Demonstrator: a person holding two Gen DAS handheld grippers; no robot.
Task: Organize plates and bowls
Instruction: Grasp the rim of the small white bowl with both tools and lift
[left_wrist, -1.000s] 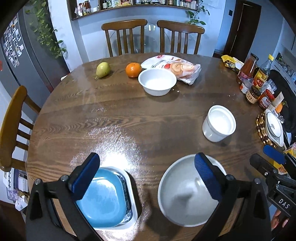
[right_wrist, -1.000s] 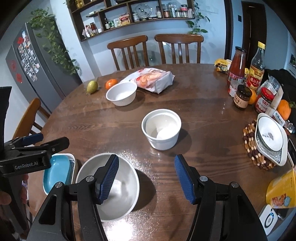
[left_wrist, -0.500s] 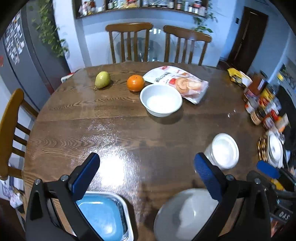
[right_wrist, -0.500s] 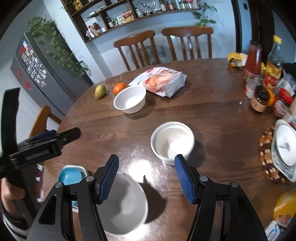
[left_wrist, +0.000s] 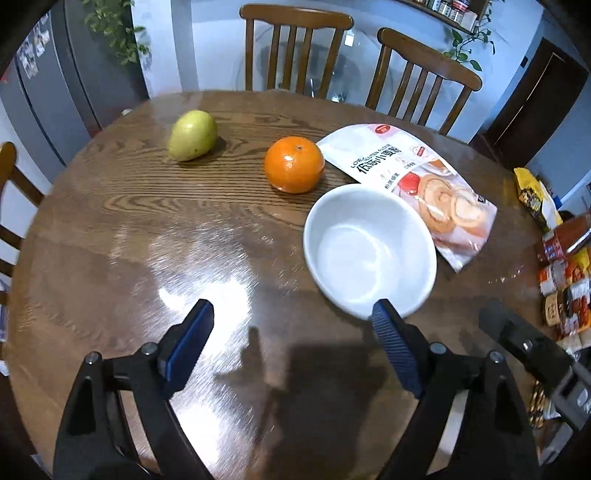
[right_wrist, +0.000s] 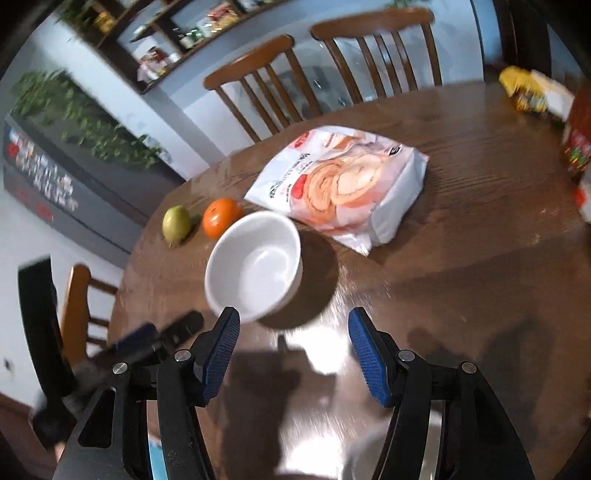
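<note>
A: Round wooden table (left_wrist: 110, 229), 2 chairs (left_wrist: 295, 44) behind it. Where's the bowl?

B: White bowl (left_wrist: 369, 251) sits upright near the far side, beside an orange (left_wrist: 294, 164) and touching a snack bag (left_wrist: 424, 184); a pear (left_wrist: 192, 135) lies further left.

A: And the tools?

B: Left gripper (left_wrist: 291, 343) has just been closing a little, jaws wide, nothing between. Right gripper (right_wrist: 291, 350) is parted too, holding nothing.
</note>
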